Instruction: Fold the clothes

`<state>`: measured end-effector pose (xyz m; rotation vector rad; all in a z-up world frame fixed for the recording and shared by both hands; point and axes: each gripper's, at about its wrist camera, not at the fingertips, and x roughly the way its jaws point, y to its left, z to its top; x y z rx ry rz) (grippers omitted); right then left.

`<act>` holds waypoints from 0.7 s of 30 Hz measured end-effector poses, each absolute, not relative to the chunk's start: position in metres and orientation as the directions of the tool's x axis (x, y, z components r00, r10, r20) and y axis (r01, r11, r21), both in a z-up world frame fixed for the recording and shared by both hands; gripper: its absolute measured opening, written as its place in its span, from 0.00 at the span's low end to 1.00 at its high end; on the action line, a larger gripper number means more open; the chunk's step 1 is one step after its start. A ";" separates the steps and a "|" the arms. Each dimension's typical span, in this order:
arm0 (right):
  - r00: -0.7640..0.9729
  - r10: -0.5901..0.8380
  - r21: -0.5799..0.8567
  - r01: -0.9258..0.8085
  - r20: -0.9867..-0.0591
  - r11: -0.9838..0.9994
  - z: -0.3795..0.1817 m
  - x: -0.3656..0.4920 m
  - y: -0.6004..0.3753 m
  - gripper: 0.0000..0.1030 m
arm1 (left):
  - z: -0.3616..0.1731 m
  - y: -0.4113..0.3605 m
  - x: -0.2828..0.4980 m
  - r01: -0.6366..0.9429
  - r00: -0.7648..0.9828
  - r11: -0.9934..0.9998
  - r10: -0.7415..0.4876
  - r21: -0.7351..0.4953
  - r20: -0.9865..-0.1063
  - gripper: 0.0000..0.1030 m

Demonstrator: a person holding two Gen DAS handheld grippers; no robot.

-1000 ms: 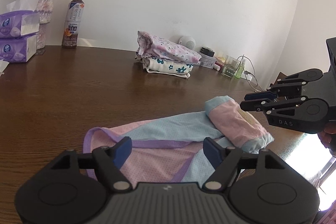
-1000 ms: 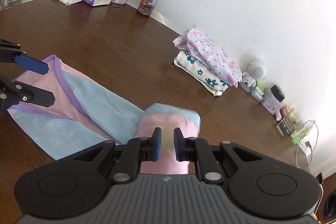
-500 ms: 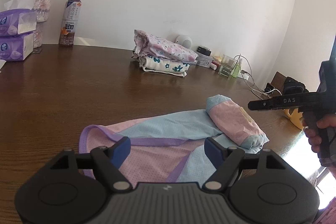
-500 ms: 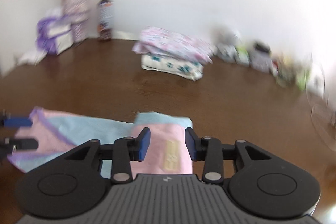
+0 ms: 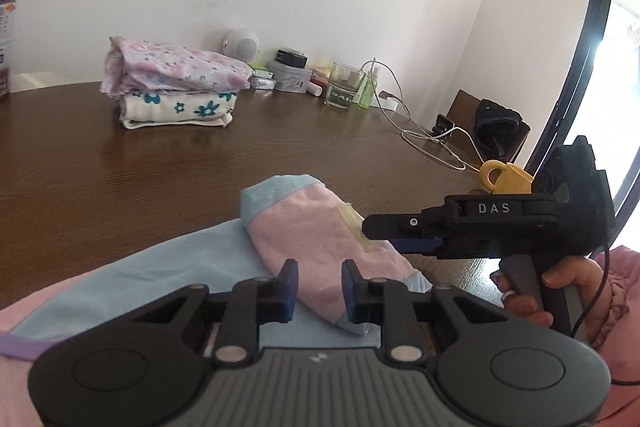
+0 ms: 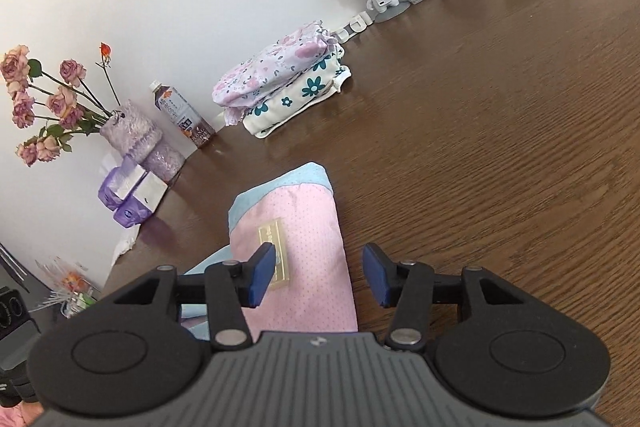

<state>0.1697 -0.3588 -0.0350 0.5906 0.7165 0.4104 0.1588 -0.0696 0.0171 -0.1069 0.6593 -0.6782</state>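
A pink and light-blue mesh garment with purple trim lies on the brown table (image 5: pixel 120 167). Its right end is folded over into a pink flap (image 5: pixel 320 227) that bears a yellow label (image 6: pixel 276 251). My left gripper (image 5: pixel 318 291) hovers at the near end of that flap. Its jaws are closing, with the pink cloth showing in the narrow gap, and I see no pad pressing on it. My right gripper (image 6: pixel 319 277) is over the same flap (image 6: pixel 292 227), jaws opening and gripping nothing. In the left wrist view the right gripper (image 5: pixel 372 231) comes in side-on from the right, held by a hand.
A stack of folded floral clothes (image 5: pixel 172 87) sits at the back of the table. Right of it are a white speaker (image 5: pixel 242 45), a glass (image 5: pixel 344 85), small boxes and a white cable (image 5: pixel 420 135). A bottle (image 6: pixel 184 119), flower vase (image 6: pixel 132 135) and tissue packs (image 6: pixel 128 195) stand far left.
The left gripper has moved right to the folded flap and its jaws have narrowed. The right gripper has let go of the flap, rolled and widened its jaws.
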 end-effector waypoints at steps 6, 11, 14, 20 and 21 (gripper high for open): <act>0.661 0.611 0.719 -0.154 -0.436 0.678 -0.046 0.177 -0.366 0.48 | -0.002 -0.078 0.171 0.536 0.539 0.768 -0.630 -0.349 -0.558 0.17; 0.650 0.640 0.749 -0.160 -0.410 0.643 -0.048 0.181 -0.363 0.45 | -0.005 -0.069 0.175 0.529 0.523 0.750 -0.657 -0.397 -0.543 0.16; 0.655 0.632 0.746 -0.153 -0.415 0.648 -0.048 0.182 -0.359 0.28 | -0.004 -0.066 0.174 0.537 0.518 0.740 -0.668 -0.404 -0.535 0.16; 0.672 0.624 0.734 -0.173 -0.400 0.657 -0.042 0.177 -0.353 0.15 | -0.002 -0.063 0.164 0.560 0.516 0.730 -0.678 -0.393 -0.524 0.16; 0.674 0.621 0.726 -0.180 -0.401 0.664 -0.040 0.176 -0.351 0.14 | -0.001 -0.062 0.162 0.563 0.518 0.729 -0.678 -0.388 -0.522 0.16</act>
